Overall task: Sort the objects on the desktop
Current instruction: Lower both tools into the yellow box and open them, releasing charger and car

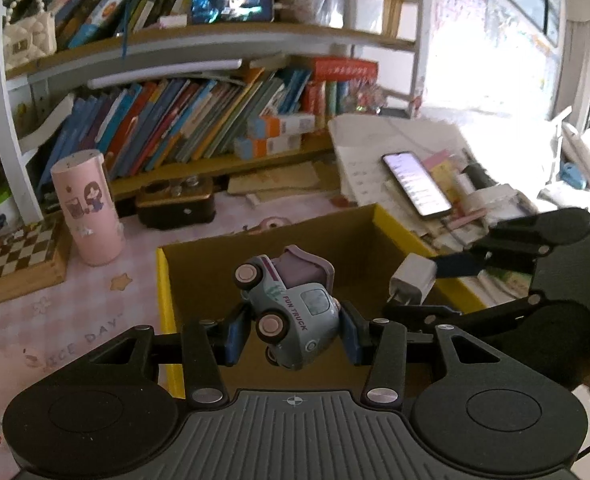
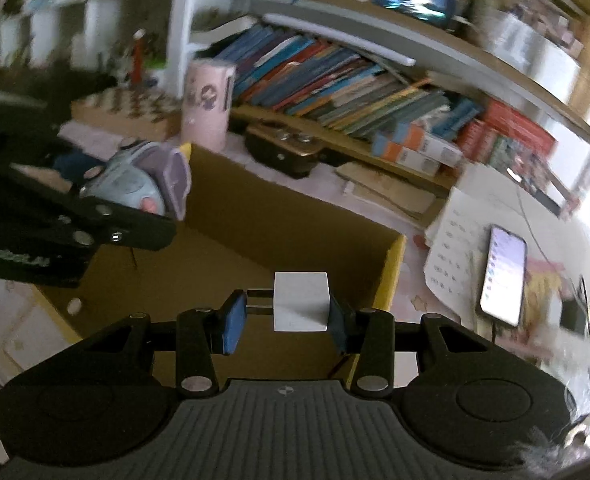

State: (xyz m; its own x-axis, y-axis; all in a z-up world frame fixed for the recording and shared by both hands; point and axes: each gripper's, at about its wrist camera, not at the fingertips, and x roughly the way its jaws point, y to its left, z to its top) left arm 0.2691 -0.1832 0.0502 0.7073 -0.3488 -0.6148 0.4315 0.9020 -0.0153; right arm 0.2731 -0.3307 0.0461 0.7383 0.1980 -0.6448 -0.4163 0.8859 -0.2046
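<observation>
My left gripper point(image 1: 293, 331) is shut on a pale blue toy truck point(image 1: 291, 308) with a lilac back, tilted on its side, held above an open cardboard box with yellow edges point(image 1: 166, 300). My right gripper point(image 2: 285, 317) is shut on a white charger plug point(image 2: 301, 301), its prongs pointing left, also above the box point(image 2: 393, 272). In the left wrist view the right gripper point(image 1: 427, 280) with the charger point(image 1: 411, 280) comes in from the right. In the right wrist view the left gripper with the truck point(image 2: 143, 184) is at the left.
A pink cylinder point(image 1: 89, 206), a chessboard point(image 1: 15, 256) and a dark box point(image 1: 177, 202) stand behind the cardboard box on the pink desk mat. A lit phone point(image 1: 417, 184) lies on papers at the right. Bookshelves fill the back.
</observation>
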